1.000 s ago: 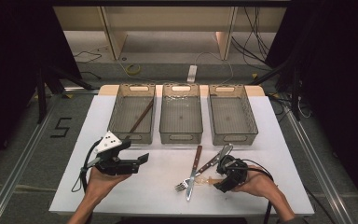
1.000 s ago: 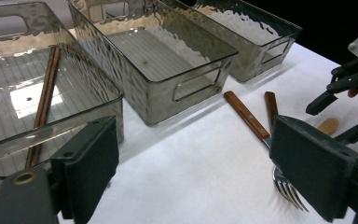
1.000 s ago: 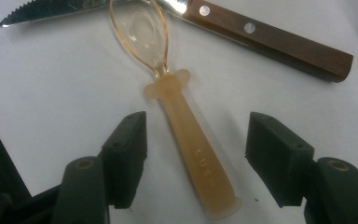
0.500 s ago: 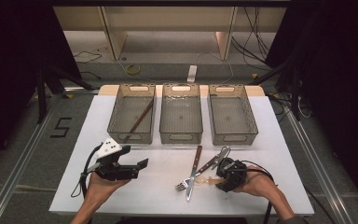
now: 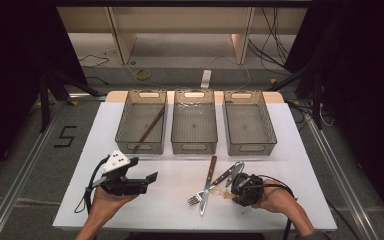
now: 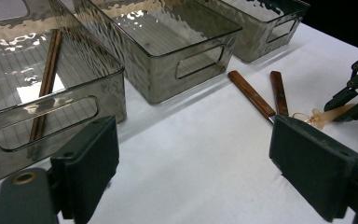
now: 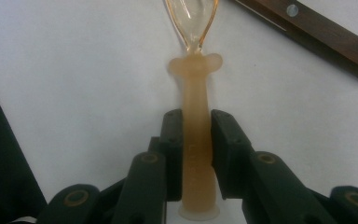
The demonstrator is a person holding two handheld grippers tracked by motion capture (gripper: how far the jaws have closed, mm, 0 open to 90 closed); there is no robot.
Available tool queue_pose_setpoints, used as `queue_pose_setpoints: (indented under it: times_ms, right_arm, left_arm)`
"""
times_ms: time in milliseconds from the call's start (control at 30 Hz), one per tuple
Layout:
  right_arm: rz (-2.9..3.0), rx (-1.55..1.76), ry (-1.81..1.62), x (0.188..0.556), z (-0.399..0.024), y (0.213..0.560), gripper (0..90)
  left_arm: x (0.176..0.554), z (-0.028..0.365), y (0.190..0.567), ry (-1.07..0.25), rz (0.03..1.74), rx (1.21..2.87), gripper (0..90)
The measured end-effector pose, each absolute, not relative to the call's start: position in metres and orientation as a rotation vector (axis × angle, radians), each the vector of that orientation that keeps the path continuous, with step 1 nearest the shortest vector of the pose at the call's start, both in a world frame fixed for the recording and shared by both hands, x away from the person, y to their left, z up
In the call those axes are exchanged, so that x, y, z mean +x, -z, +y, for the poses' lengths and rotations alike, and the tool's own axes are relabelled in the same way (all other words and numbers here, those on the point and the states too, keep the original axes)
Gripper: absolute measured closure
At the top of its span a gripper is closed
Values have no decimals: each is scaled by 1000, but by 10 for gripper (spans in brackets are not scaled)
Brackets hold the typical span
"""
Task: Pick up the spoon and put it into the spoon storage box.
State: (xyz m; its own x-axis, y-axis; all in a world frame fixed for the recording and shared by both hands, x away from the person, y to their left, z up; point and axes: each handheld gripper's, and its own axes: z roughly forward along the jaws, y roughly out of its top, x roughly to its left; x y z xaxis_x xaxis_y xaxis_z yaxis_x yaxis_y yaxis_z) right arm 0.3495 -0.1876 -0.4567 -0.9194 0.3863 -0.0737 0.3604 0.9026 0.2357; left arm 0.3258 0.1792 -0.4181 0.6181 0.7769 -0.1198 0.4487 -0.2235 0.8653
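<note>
Spoon (image 7: 195, 140) is the thing in play here: a see-through amber plastic one, lying flat on the white counter (image 5: 170, 210), just right of the fork (image 5: 196, 199) and in front of the middle bin (image 5: 194, 125). The right gripper (image 5: 231, 192) has it by the handle. In the right gripper view the two black pads sit on either side of the frosted handle and press on it, the jaws having just been closing down around it. The bowl end points away from the gripper, toward a wooden handle (image 7: 317, 37) nearby.

Relative to the spoon: a knife (image 5: 207, 182) with a wooden handle lies just beyond the fork, and a second wooden-handled piece (image 5: 225, 175) lies beside the knife, angled toward the right gripper. Behind them, three smoky clear bins stand in a row; the left bin (image 5: 142, 125) has chopsticks (image 5: 149, 129) lying slantwise in it, and the right bin (image 5: 247, 125) stands farthest right.

The left gripper (image 5: 152, 179) is well left of the spoon, held above the counter in the person's left hand, jaws wide with nothing between them.
</note>
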Motion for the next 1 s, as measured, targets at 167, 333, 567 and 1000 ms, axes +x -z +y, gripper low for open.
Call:
queue_pose_setpoints:
  times_ms: [167,333,567,1000]
  right_arm:
    - [2951,570,-342,349,-189,456,762]
    - [2941,613,-404,349,-193,450,764]
    - [2901,652,-482,351,-197,444,764]
    - [2727,798,-739,374,-198,419,763]
  left_arm:
    - [326,180,418,-429,979,1859,153]
    - [326,182,417,-434,985,1833,152]
    - [326,183,417,-419,985,1810,152]
    - [326,185,416,-430,990,1778,151]
